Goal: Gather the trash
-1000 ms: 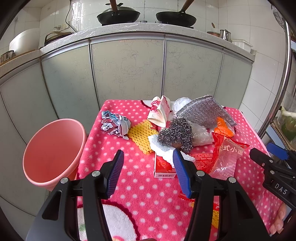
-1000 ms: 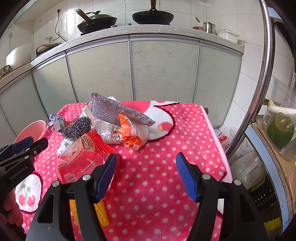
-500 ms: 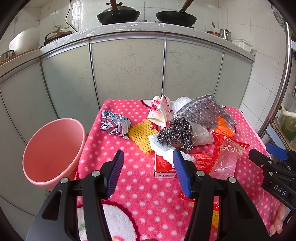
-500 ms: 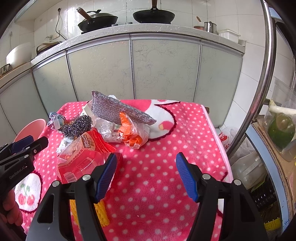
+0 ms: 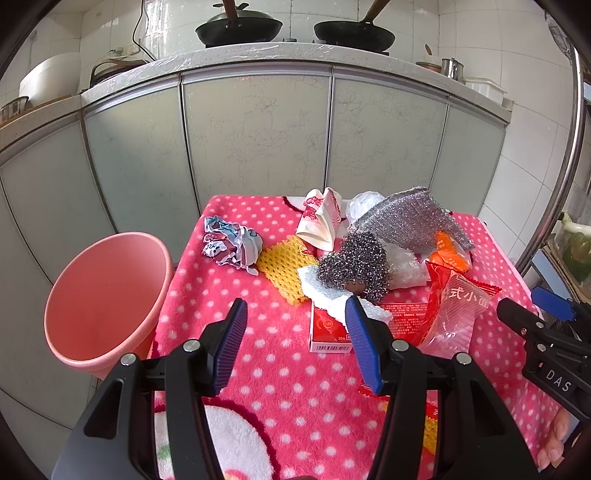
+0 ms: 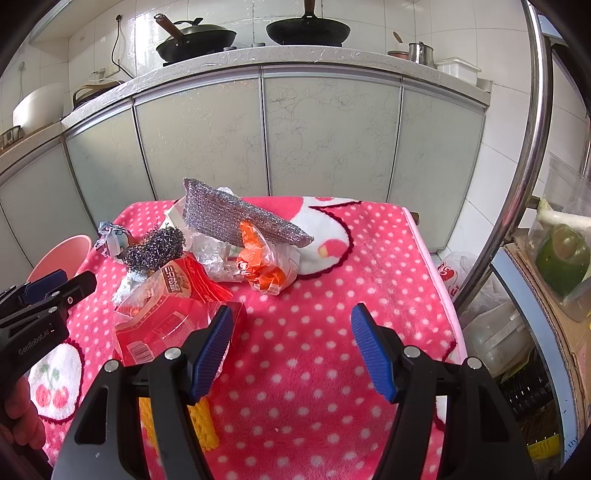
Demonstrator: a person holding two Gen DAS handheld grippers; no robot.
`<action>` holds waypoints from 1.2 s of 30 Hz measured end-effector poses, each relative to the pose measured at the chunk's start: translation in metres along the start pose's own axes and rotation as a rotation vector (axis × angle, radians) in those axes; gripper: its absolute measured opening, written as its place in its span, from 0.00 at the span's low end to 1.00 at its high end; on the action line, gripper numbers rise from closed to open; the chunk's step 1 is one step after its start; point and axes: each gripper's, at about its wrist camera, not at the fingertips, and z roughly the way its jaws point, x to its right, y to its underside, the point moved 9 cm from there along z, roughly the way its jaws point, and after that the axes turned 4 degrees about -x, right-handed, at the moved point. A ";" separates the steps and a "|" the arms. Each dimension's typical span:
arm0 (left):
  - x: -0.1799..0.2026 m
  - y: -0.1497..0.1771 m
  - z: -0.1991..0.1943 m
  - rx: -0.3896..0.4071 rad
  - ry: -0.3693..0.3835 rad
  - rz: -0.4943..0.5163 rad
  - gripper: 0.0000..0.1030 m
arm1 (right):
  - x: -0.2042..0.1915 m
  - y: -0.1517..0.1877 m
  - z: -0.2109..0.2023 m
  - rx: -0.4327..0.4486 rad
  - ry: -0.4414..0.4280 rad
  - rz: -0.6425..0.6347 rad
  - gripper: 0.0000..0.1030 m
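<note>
Trash lies in a heap on a table covered by a pink dotted cloth (image 5: pixel 280 373): a crumpled blue-white wrapper (image 5: pixel 231 245), a yellow mesh pad (image 5: pixel 282 267), a steel wool ball (image 5: pixel 354 266), a silver scouring cloth (image 5: pixel 413 219), an orange packet (image 6: pixel 262 262), a red box (image 5: pixel 327 330) and a clear red wrapper (image 5: pixel 454 306). A pink bin (image 5: pixel 103 299) stands off the table's left edge. My left gripper (image 5: pixel 295 343) hovers open before the red box. My right gripper (image 6: pixel 290 350) is open over bare cloth, right of the red wrapper (image 6: pixel 166 314).
Grey cabinet doors (image 5: pixel 255 136) rise behind the table, with pans (image 5: pixel 238 27) on the counter above. A steel pole (image 6: pixel 532 147) and a shelf with bottles and bags (image 6: pixel 546 295) stand to the right. A hand (image 6: pixel 22 417) shows at the lower left of the right wrist view.
</note>
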 end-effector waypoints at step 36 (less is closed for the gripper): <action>-0.007 0.003 0.002 -0.014 0.007 -0.013 0.54 | -0.018 0.005 -0.002 -0.012 -0.049 -0.045 0.63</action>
